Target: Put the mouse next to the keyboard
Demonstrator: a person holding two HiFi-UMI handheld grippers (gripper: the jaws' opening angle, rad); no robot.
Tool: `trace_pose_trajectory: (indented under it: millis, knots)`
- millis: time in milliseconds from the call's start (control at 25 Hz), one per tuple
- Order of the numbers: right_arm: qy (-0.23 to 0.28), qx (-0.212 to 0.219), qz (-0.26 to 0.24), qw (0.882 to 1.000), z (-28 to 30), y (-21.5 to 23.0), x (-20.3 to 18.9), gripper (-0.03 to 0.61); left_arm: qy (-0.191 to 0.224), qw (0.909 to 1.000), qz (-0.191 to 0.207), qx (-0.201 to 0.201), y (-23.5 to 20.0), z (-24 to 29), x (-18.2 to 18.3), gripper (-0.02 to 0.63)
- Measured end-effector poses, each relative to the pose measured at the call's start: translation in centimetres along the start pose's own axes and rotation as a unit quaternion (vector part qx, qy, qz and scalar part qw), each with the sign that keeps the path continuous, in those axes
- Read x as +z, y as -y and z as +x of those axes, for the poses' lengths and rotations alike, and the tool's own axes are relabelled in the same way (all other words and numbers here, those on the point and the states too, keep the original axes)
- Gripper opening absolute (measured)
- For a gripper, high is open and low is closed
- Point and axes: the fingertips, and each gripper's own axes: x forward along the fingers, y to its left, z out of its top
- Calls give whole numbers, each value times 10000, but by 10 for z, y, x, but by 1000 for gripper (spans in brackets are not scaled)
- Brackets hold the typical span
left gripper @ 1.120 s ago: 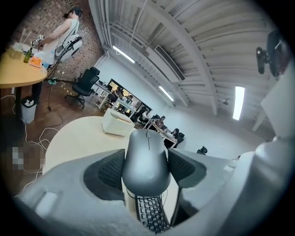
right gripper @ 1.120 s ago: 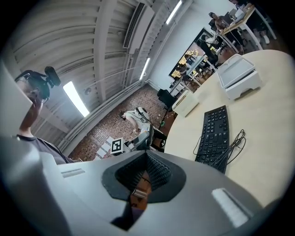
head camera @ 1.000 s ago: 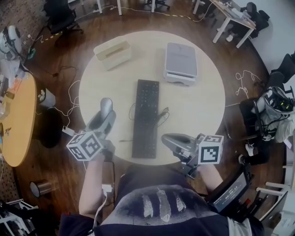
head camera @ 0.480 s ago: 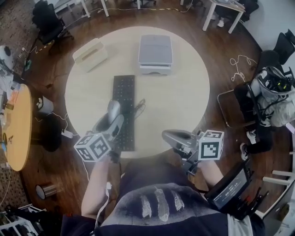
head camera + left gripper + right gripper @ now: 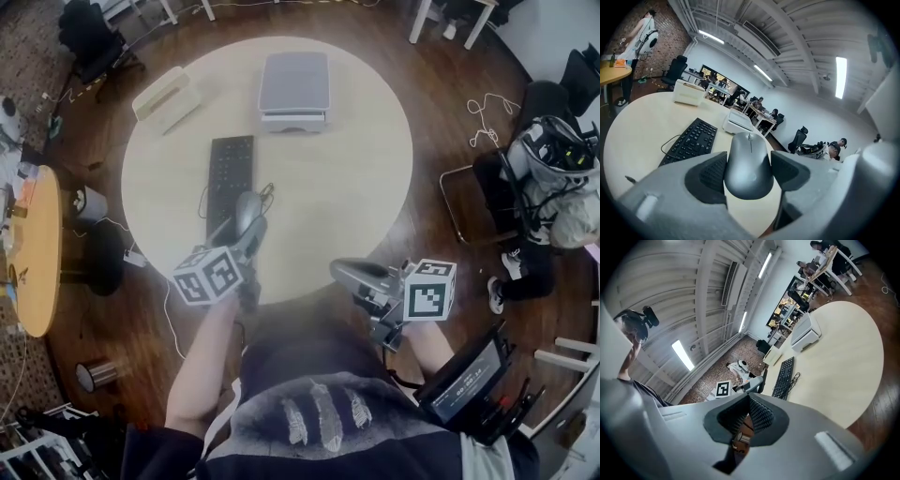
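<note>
A grey mouse point(image 5: 247, 208) sits between the jaws of my left gripper point(image 5: 249, 223), which is shut on its sides. In the head view it hangs over the round table point(image 5: 356, 159), just right of the near end of the black keyboard point(image 5: 230, 173). The left gripper view has the mouse point(image 5: 747, 164) filling the middle of the left gripper point(image 5: 749, 174), with the keyboard point(image 5: 691, 140) ahead on the left. My right gripper point(image 5: 341, 273) is shut with nothing in it, just off the table's near edge. In the right gripper view the right gripper point(image 5: 747, 416) has its pads together, and the keyboard point(image 5: 786, 376) lies far ahead.
A grey printer-like box point(image 5: 294, 89) and a beige box point(image 5: 167, 94) stand at the table's far side. The keyboard's cable point(image 5: 265, 195) curls beside it. A wooden side table point(image 5: 33, 253) is at the left, and chairs and floor cables ring the table.
My left gripper has carried the mouse from the keyboard's left side across its near end to its right side. My right gripper has slipped from over the table's front edge to just off it.
</note>
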Motion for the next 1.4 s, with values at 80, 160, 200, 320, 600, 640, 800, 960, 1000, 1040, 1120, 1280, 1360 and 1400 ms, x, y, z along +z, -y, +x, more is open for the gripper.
trace_pose_trajectory:
  millis: [80, 160, 200, 320, 600, 640, 800, 960, 1000, 1040, 1120, 1280, 1360, 1400]
  knots:
    - [20, -54, 116, 9999, -5, 5, -5, 2, -168, 9998, 93, -55, 5, 10, -9, 298]
    - [47, -132, 229, 9996, -7, 11, -9, 2, -347, 9992, 181, -91, 5, 16, -17, 298]
    - [58, -172, 256, 9995, -5, 14, -10, 2, -409, 9989, 199, -96, 3, 19, -20, 298]
    - [116, -271, 260, 9992, -1, 16, -5, 2, -522, 9985, 159, -92, -6, 30, -29, 298]
    - [96, -680, 115, 9976, 18, 9, 20, 2, -963, 9947, 111, -348, -13, 63, -53, 298]
    - [165, -717, 123, 9972, 19, 9, 24, 2, -1054, 9936, 169, -380, -15, 68, -56, 298]
    - [262, -997, 246, 9944, 9, 24, 31, 2, -1239, 9911, 121, -481, -16, 92, -63, 298]
    - [175, -1021, 246, 9943, 11, 25, 32, 2, -1332, 9903, 45, -384, -18, 89, -74, 298]
    - [162, -956, 234, 9950, 14, 24, 34, 2, -1356, 9902, 39, -337, -19, 88, -76, 298]
    - [134, -885, 214, 9958, 17, 23, 36, 2, -1367, 9902, 51, -282, -20, 88, -79, 298]
    - [20, -744, 165, 9971, 20, 22, 39, 2, -1360, 9905, 129, -127, -24, 89, -82, 298]
    - [-289, -587, 151, 9977, 2, 34, 47, 2, -1357, 9901, 192, 297, -25, 101, -93, 298]
    - [-404, -588, 91, 9974, -10, 43, 58, 2, -1342, 9893, 243, 524, -25, 109, -99, 298]
    - [-446, -593, 45, 9972, -14, 46, 62, 2, -1342, 9885, 265, 643, -26, 111, -102, 298]
